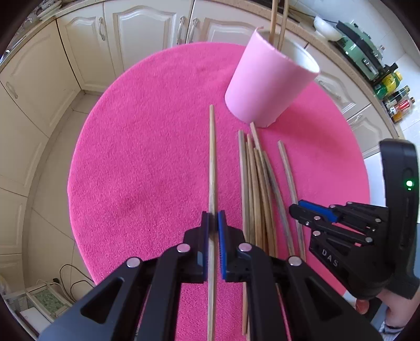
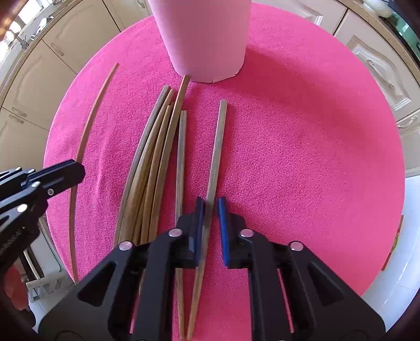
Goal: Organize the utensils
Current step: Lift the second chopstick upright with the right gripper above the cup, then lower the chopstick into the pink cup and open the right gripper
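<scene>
A round surface covered in bright pink cloth carries the work, its rim curving clear on every side, with cream cabinets and pale floor beyond the edge. Toward the far side stands a pale pink cup, upright, with two wooden sticks rising out of its mouth. The left hand-held gripper has its blue pads pressed in on a single chopstick, which runs straight ahead from between the jaws and ends short of the cup, to its left. The cloth to the left of that stick is bare all the way out to the rim. To its right lies a loose bundle of chopsticks, overlapping along their length, the longest tip touching or nearly touching the foot of the cup. The right hand-held gripper is pinched on the rightmost chopstick, which lies apart from the bundle on its right side and points toward the cup without reaching it. In the right wrist view a wide stretch of open cloth spreads to the right of this stick up to the rim. The two grippers sit near each other, with the bundle between them.
</scene>
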Available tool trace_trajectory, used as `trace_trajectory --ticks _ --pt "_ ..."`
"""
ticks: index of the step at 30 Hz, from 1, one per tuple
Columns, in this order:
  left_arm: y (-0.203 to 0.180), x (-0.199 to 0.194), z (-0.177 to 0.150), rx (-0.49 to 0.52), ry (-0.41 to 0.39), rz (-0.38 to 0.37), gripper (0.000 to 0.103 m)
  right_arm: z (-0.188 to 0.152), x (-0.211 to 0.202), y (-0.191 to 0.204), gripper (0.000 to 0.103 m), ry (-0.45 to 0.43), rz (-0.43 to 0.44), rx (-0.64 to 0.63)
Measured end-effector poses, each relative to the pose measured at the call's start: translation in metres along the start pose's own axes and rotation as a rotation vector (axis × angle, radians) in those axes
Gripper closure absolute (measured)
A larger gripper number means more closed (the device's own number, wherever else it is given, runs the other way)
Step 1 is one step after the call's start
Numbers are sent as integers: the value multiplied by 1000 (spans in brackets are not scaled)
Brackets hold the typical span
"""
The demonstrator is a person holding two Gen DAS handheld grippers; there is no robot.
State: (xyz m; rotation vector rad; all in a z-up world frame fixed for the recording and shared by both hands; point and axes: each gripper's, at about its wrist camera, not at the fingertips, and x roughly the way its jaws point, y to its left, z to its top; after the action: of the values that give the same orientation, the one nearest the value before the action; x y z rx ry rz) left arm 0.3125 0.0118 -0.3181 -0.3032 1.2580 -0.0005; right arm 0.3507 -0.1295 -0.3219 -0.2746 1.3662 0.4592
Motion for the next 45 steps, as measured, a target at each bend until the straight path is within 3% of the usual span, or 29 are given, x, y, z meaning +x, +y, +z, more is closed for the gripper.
trace_trajectory --ticks 7,11,20,25,37,41,45 --pt "4 -14 2 10 -46 -36 96 -1 -9 -28 97 -13 56 50" --pt "3 -27 4 17 -102 -68 96 -7 -25 -52 97 -73 113 107" --pt "-8 -68 14 61 -306 -122 96 -18 -92 -96 97 -317 218 200" --pt "-19 -94 28 86 -431 -165 96 -15 -133 -89 97 -477 248 209" --pt "-48 -145 92 129 -806 -236 96 63 -199 -63 97 -952 329 185" --pt "-56 -146 115 115 -904 -230 96 81 -203 -64 97 -1038 326 171" --pt "-64 -133 129 114 -944 -204 96 99 -190 -68 96 -1066 321 154"
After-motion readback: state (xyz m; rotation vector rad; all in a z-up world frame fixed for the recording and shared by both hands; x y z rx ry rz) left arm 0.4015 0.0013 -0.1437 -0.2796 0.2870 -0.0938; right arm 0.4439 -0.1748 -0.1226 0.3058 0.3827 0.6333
